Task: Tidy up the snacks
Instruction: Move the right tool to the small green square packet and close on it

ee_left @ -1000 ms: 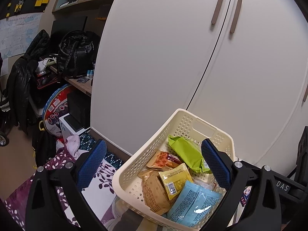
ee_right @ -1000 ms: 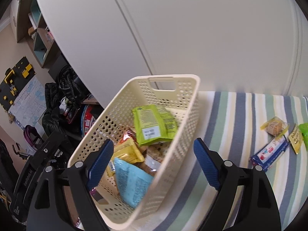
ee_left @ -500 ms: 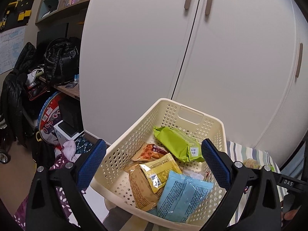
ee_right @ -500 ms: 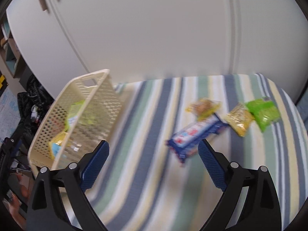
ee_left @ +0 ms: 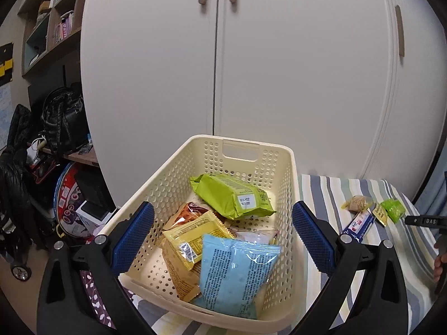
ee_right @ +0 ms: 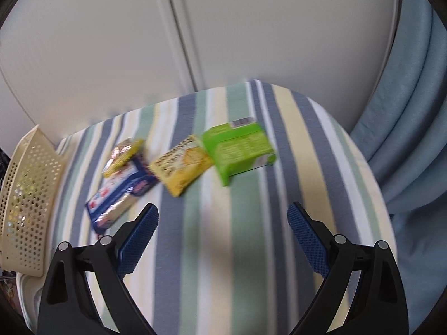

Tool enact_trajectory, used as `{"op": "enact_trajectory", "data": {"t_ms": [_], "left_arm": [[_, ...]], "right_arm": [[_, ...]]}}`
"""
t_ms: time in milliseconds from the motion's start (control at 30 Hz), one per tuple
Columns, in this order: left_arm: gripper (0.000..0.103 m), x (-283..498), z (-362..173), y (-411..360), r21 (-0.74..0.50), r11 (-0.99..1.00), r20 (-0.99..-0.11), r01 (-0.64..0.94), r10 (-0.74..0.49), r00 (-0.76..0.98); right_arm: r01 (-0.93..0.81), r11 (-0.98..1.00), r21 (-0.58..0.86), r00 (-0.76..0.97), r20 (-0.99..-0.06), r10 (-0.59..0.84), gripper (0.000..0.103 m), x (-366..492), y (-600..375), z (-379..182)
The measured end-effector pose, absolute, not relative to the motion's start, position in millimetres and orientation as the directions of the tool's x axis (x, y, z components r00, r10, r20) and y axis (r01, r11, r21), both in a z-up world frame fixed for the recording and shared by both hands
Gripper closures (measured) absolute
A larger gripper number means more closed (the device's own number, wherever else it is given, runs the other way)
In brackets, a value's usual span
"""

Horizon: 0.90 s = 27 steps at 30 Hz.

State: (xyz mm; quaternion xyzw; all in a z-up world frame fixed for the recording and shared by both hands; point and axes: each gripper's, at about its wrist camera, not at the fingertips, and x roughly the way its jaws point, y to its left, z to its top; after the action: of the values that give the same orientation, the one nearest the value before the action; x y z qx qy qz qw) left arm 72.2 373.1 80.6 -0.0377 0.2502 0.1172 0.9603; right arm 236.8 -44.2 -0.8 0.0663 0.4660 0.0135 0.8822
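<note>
Hovering wide open and empty, the right gripper point(ee_right: 222, 223) faces four snacks at twelve o'clock. Closing carelessly could snag the yellow packet point(ee_right: 181, 164) touching the green box point(ee_right: 240, 150). The left gripper point(ee_left: 223, 234), equally spread and empty, hangs over the basket point(ee_left: 285, 167).

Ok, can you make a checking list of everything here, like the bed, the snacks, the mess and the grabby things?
Surface: striped cover, bare under the right gripper.
Job's things: cream basket holds several snack packets; four lie outside: green packet, yellow packet, blue bar, small gold packet.
Clutter: nothing seen on the cover.
Grippers: left gripper open over the basket; right gripper open, empty.
Cables: nothing seen.
Surroundings: white wardrobe, black backpack, blue curtain.
</note>
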Motion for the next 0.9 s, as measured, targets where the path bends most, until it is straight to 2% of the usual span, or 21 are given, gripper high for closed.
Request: {"op": "enact_trajectory", "data": {"t_ms": [267,633,900], "left_arm": [[0.003,75.5,76.3,331.3,0.041,0.993,-0.507,-0.114,0.119,0.854],[0.003,78.3,74.2,304.1,0.064,0.998,-0.536,-0.025,0.055,0.843],[0.003,85.5,72.0,273.2,0.135,0.990,-0.552,0.050,0.033,0.833]], "right_arm": [[0.039,0.997,0.073,0.541,-0.840,0.040,0.010,277.4,-55.6,-14.8],[-0.020,0.996,0.083,0.525,-0.847,0.081,0.011,321.3,-48.0,-26.2],[-0.016,0.997,0.069,0.499,-0.864,0.067,0.031,340.1,-44.7,-36.2]]}}
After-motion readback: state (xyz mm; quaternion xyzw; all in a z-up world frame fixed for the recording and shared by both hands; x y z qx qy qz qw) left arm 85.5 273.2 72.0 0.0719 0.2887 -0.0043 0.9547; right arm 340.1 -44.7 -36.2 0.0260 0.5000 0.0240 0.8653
